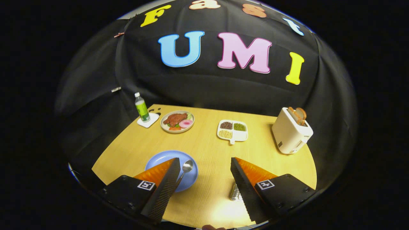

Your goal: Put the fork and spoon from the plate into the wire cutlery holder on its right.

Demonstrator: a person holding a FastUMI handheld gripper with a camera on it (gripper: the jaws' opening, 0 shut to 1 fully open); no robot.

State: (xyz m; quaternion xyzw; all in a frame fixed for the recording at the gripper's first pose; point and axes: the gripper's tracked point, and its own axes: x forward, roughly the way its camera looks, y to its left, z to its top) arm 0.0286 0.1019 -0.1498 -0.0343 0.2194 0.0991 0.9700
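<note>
you are in a staged recording booth: black cloth wall (pixel 204 86) behind a wooden table (pixel 207 150) set with toaster (pixel 291 131), food plate (pixel 177 121) and bottle (pixel 142 108).

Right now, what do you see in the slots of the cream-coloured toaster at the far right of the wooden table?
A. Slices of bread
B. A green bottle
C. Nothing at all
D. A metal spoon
A: brown slices of bread stick up out of the top of the cream-coloured toaster, far beyond the open gripper, whose fingers hold nothing.
</note>
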